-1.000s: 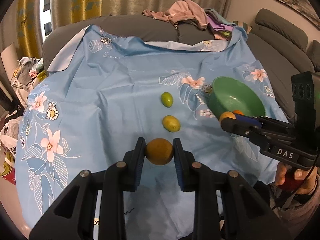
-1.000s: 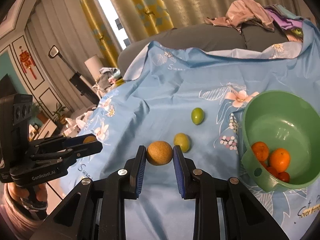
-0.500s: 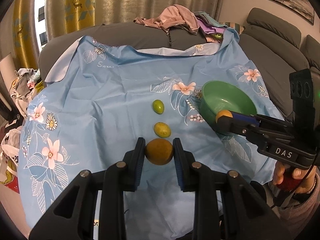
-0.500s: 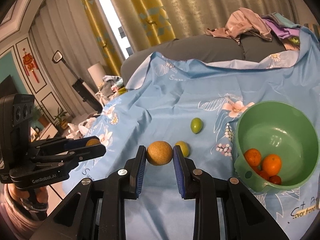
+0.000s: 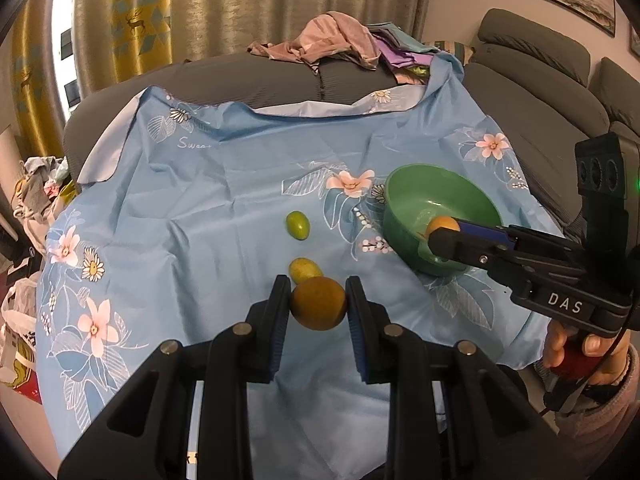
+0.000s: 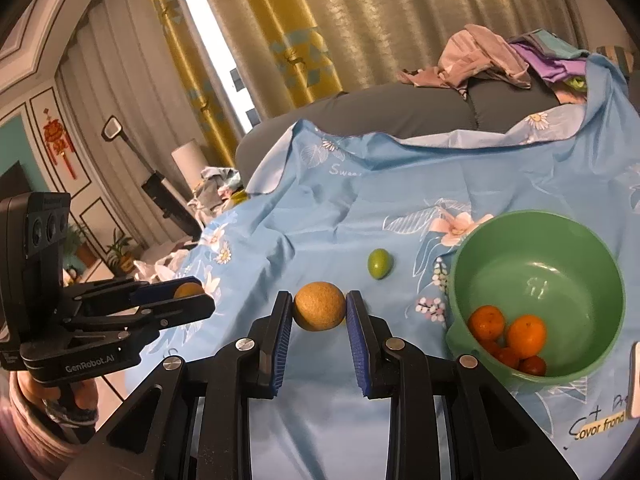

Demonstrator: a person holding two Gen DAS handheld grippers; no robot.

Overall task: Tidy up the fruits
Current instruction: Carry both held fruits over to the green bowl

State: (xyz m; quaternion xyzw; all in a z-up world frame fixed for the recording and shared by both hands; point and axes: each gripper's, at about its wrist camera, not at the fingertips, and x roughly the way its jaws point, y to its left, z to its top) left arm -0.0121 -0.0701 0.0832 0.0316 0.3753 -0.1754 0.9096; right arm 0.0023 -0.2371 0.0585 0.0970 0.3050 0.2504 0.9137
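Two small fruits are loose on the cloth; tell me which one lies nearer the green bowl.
The greener fruit, farther up the cloth; the yellower one sits just beyond the left gripper's fruit.

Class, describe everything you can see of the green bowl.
The green bowl is round, deep and glossy, plastic by its look, with a thick rim and a small lip with a hole at its near edge. It stands upright on the blue floral cloth, holding several small orange fruits. Neither set of tongs touches it.

Soft indoor light, window (image 6: 208,40) glare (upper left), fisheye-warped dark corners.
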